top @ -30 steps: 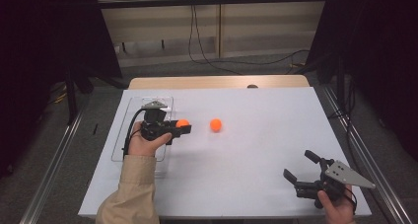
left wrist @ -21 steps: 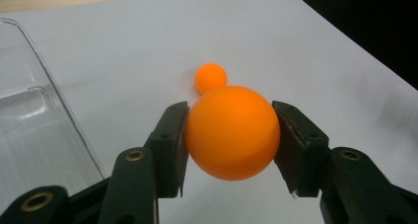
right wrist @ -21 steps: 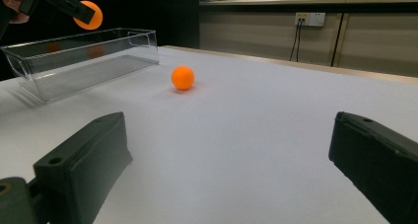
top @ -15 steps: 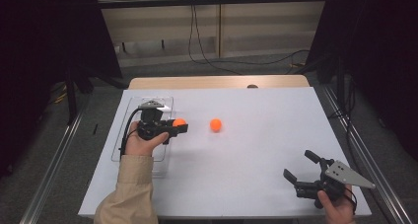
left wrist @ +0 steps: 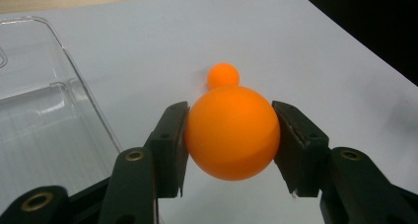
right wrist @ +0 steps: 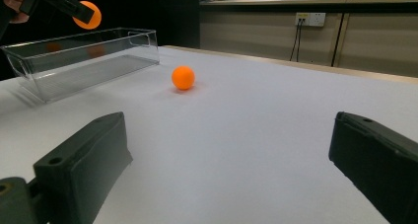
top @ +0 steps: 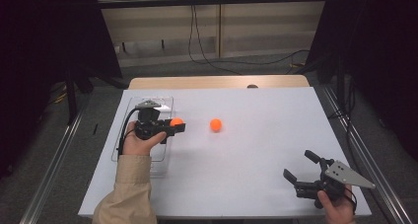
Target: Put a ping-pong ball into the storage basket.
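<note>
Left gripper view: gripper (left wrist: 229,150) clasping ball (left wrist: 231,131)

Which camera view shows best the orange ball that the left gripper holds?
The left gripper view: the held ball is large and sharp, pressed between both jaws of the left gripper. The high view shows it small; the right gripper view shows it far off, partly hidden by a jaw.
</note>
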A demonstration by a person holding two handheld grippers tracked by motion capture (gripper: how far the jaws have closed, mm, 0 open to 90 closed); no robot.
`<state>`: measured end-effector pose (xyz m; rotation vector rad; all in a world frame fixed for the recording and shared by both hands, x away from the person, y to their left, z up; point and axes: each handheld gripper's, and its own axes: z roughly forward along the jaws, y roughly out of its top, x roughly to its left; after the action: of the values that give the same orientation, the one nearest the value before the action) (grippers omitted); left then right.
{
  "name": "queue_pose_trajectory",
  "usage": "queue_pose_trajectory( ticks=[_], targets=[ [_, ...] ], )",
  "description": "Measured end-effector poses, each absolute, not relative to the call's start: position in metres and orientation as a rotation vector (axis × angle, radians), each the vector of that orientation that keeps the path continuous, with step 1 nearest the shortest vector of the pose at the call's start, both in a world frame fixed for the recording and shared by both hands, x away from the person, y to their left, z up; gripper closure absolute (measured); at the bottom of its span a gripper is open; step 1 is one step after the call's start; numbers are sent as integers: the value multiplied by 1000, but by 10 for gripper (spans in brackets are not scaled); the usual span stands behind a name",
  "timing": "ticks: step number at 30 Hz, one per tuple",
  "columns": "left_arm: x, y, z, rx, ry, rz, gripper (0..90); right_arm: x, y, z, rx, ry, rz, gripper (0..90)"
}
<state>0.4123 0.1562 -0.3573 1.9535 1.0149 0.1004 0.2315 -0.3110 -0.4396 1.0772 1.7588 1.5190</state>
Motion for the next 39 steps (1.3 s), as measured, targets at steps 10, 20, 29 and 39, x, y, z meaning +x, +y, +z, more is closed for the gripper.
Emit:
queue_pose_trajectory(
  ticks=[10,20,29,39],
  targets=[
    [414,161,-358,1956,1027,110,508,231,-311,-440,1076,1759,1518,11],
    [415,166,-358,1948,1041,123,507,232,-311,-440,1078,1760,1519,11],
    [416,173,-358,1941,1063,139,507,232,-311,-440,1077,1762,1518,11],
    [417,176,-360,1949,1081,166,507,232,-311,-440,1077,1761,1520,11]
  ],
)
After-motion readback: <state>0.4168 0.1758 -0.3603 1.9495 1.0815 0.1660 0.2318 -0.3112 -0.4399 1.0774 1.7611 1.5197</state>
